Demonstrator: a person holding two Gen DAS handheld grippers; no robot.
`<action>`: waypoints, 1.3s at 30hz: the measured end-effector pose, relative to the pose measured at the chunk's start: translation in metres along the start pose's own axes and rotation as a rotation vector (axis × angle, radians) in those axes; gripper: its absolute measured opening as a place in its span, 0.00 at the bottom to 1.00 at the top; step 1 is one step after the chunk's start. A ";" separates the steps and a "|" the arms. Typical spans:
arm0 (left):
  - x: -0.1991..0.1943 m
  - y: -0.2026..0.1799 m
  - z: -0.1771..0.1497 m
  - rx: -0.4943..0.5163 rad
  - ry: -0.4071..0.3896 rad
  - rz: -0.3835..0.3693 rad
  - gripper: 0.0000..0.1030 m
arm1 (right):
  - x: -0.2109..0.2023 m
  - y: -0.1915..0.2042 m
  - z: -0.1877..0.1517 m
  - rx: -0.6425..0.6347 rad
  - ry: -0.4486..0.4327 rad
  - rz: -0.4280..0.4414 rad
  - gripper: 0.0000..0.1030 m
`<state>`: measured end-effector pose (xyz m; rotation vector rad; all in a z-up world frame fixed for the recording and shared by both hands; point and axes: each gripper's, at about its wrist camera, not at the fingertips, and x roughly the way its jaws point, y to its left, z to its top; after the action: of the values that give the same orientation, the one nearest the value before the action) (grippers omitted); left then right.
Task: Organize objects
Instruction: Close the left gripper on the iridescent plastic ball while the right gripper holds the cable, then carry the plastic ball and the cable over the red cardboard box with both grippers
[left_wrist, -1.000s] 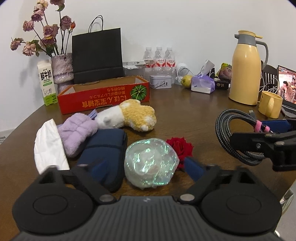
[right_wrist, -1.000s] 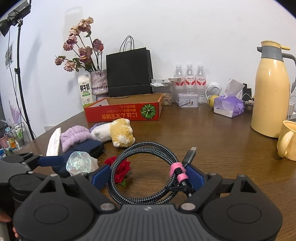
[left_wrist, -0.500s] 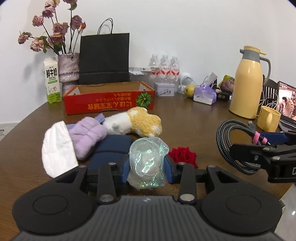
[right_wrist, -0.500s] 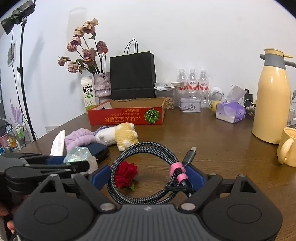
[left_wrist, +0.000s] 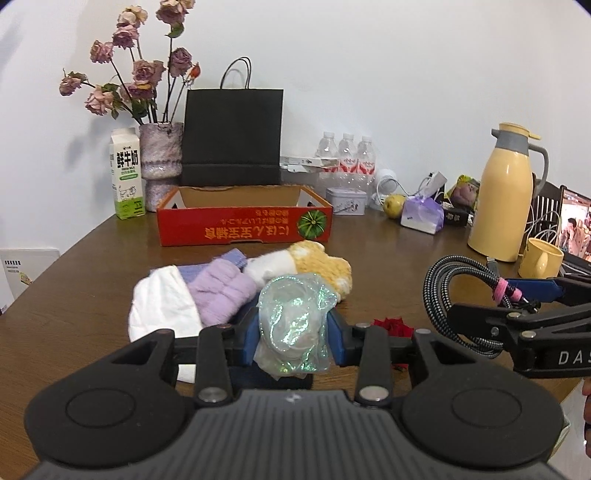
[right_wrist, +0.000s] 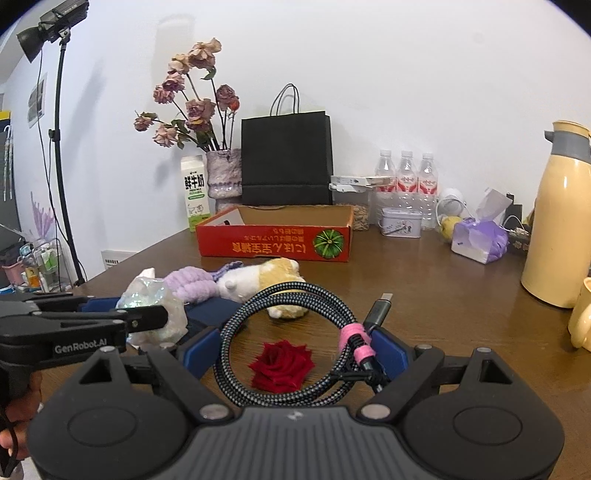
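Left wrist view: left tool (left_wrist: 293, 334) clamps iridescent cellophane wad (left_wrist: 295, 325) above bench (left_wrist: 388, 254). Right tool (right_wrist: 295, 354) holds coiled braided cable (right_wrist: 284, 339) wide. Red cardboard box (right_wrist: 275, 242) looks empty; plush (right_wrist: 266, 277), rose (right_wrist: 282, 365) remain unsorted.

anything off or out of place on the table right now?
Yes: a red rose head lies loose on the table, with no stem, while the vase of flowers stands at the back. The red box has its print upside down from here. Nothing spilled or broken.
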<state>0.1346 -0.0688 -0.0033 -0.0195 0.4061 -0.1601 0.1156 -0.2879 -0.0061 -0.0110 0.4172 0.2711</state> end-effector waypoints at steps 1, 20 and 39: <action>-0.001 0.003 0.001 -0.001 -0.003 0.002 0.37 | 0.001 0.003 0.001 -0.003 -0.002 0.001 0.86; 0.000 0.037 0.028 -0.004 -0.026 0.016 0.37 | 0.032 0.033 0.025 -0.031 -0.003 0.039 0.86; 0.046 0.064 0.067 -0.002 0.000 0.025 0.37 | 0.084 0.037 0.069 -0.031 -0.011 0.050 0.86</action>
<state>0.2120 -0.0140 0.0372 -0.0160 0.4067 -0.1348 0.2071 -0.2260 0.0253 -0.0297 0.4028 0.3272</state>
